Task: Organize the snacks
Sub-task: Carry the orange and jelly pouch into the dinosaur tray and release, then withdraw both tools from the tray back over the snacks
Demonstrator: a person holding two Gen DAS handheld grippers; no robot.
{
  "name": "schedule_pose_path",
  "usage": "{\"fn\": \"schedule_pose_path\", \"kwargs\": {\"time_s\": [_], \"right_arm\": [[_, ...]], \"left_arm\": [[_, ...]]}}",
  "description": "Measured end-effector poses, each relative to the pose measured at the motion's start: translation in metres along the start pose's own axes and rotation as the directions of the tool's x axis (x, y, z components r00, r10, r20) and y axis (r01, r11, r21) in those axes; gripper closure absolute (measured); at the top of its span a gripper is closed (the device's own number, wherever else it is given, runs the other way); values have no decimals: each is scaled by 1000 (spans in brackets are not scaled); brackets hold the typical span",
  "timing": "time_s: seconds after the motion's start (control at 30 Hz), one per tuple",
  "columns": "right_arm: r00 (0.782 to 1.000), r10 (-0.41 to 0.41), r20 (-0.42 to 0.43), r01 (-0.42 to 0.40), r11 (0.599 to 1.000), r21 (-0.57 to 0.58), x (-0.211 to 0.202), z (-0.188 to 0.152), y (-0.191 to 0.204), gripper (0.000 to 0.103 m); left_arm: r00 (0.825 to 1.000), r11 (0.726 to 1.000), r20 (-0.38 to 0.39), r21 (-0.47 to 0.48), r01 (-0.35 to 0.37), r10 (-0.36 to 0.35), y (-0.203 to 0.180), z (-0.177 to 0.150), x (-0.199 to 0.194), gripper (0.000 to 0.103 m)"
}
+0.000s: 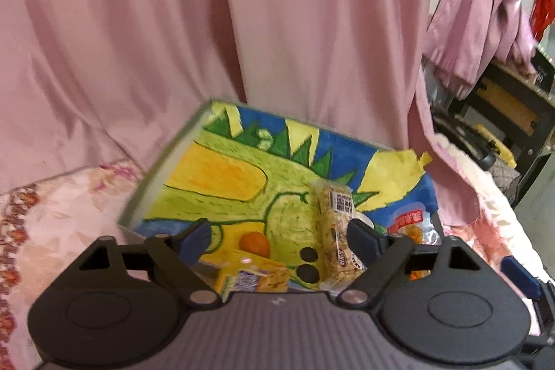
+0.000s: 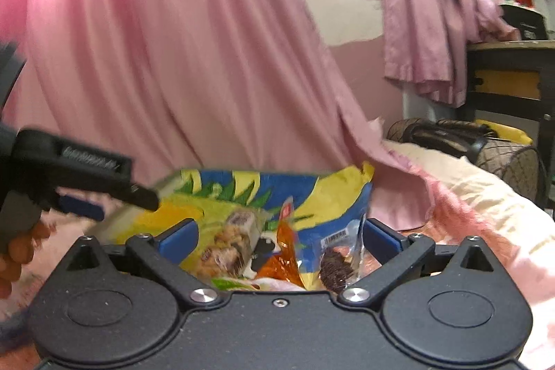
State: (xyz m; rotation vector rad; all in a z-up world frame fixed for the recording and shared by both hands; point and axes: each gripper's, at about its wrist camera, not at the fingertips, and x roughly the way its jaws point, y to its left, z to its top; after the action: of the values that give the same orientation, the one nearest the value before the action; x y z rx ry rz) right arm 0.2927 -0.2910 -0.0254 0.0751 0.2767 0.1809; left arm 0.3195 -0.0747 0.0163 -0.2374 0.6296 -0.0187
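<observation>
A painted tray [image 1: 222, 175] with a green and yellow picture lies on the bed. On it lie a long granola bar in clear wrap [image 1: 334, 231], a yellow boxed bar [image 1: 258, 278], a small orange ball [image 1: 255, 243] and a red and orange packet [image 1: 411, 224]. My left gripper [image 1: 279, 241] hovers over them, open and holding nothing. My right gripper [image 2: 279, 238] is also open and unloaded above the granola bar [image 2: 230, 245], an orange packet [image 2: 282, 260] and a wrapped chocolate cookie [image 2: 334, 266]. One left finger [image 2: 104, 175] shows at the left of the right wrist view.
A pink curtain [image 1: 208, 23] hangs right behind the tray. A floral bedspread [image 1: 62, 214] surrounds the tray. A dark quilted bag [image 2: 485, 144] lies at the right, beside a dark desk [image 2: 510, 82] draped with purple cloth. A hand [image 2: 17, 252] grips the left tool.
</observation>
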Motion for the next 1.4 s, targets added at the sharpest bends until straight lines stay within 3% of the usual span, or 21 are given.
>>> {"fn": "schedule_pose_path", "kwargs": {"time_s": [0.27,0.63,0.97,1.4], "right_arm": [[991,-62,118,54,996,66,-62,12,4,1],[984,-88,153,80,995,62,-147,-2,41,1],[989,-100,109,93,993,72,-200,-24,74,1],[999,-37,2,37,999,-20,-217,-42,116,1]], "left_arm": [[989,999,146,21,-39,36,21,-22,-74,2],[967,999,252,12,-52,47,52,-76,-167,0],[969,997,239,20,-71,64,73,-126,-216,0],[982,994,169,55,-93,82,93,-161,-233,0]]}}
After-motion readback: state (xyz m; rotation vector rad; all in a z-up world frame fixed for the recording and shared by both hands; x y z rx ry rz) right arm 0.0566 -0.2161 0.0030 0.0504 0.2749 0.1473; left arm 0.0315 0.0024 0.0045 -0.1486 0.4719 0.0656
